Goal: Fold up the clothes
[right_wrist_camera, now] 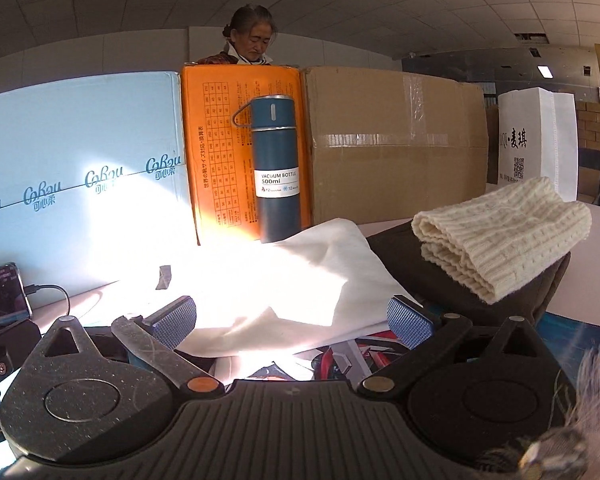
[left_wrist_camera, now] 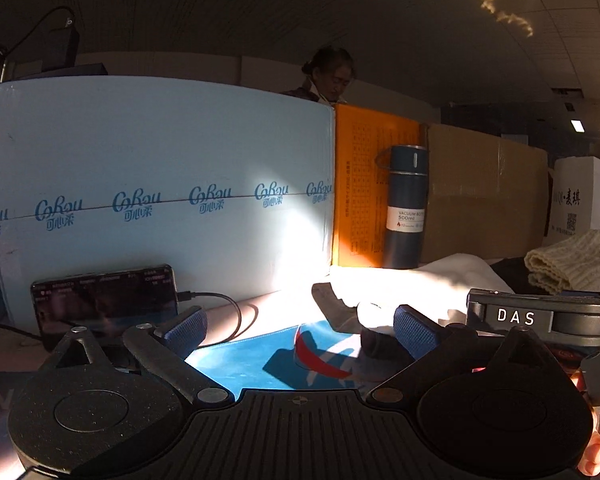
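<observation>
Both grippers, left (left_wrist_camera: 296, 330) and right (right_wrist_camera: 292, 320), gape empty. Knit (right_wrist_camera: 500, 236) lies folded on a dark garment (right_wrist_camera: 420, 276); white cloth (right_wrist_camera: 292, 280) lies rumpled, seemingly next for folding.

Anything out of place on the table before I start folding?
Yes: a blue vacuum bottle stands upright right behind the loose white cloth, and a charging phone leans against the light blue box. Nothing looks spilled or damaged.

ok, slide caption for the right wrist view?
Open right gripper facing white cloth; folded cream knit on dark garment.
</observation>
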A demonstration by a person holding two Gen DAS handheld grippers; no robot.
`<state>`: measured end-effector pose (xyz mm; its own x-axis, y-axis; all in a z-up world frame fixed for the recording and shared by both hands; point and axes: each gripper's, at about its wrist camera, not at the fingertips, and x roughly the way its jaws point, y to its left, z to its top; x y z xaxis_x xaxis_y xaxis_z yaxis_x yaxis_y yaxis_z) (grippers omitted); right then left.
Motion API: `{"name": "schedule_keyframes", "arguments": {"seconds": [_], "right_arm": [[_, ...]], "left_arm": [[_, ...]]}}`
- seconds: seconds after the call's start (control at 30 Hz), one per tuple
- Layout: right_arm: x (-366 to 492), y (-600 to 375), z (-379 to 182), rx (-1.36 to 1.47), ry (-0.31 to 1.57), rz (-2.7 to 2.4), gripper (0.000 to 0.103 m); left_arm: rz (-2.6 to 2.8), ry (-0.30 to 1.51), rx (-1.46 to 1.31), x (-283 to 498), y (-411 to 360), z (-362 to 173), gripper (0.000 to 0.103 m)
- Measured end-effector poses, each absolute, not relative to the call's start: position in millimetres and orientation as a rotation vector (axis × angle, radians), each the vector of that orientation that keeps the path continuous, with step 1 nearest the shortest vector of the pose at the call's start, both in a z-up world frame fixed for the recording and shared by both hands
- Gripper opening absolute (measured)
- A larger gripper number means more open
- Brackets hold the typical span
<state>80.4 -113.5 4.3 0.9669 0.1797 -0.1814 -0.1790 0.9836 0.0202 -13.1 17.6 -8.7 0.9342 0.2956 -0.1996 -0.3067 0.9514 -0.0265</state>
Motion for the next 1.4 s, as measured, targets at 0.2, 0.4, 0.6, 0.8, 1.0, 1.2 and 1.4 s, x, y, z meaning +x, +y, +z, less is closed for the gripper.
{"name": "schedule_keyframes", "arguments": {"seconds": [0.2, 0.4, 0.6, 0.8, 1.0, 1.2, 1.4], "right_arm": [[41.0, -113.3, 2.1, 0.04, 0.113, 0.118, 0.103], [25.3, -117.5, 2.5, -0.008, -0.03, -0.045, 0.103], [25.8, -129.8, 2.5, 0.036, -0.013, -0.04, 0.103], [23.5, -122.1, 3.4, 0.003, -0.017, 0.029, 0.103], [26.0, -120.8, 3.8, 0.001, -0.014, 0.037, 0.103], [25.9, -119.5, 4.0, -0.003, -0.013, 0.039, 0.103], [25.8, -119.9, 3.6, -0.002, -0.011, 0.039, 0.103]], "left_arm": [[0.226, 0.12, -0.065, -16.8, 15.7, -8.4, 0.103], [0.197, 0.123, -0.057, -9.3, 14.0, -8.5, 0.103], [0.195, 0.106, -0.02, -10.6, 7.3, -9.8, 0.103], [0.194, 0.101, -0.002, -11.8, 4.8, -9.9, 0.103], [0.193, 0.097, 0.003, -12.9, 4.0, -9.8, 0.103], [0.192, 0.092, 0.009, -14.0, 2.7, -9.6, 0.103], [0.192, 0.088, 0.015, -15.1, 1.4, -9.4, 0.103]]}}
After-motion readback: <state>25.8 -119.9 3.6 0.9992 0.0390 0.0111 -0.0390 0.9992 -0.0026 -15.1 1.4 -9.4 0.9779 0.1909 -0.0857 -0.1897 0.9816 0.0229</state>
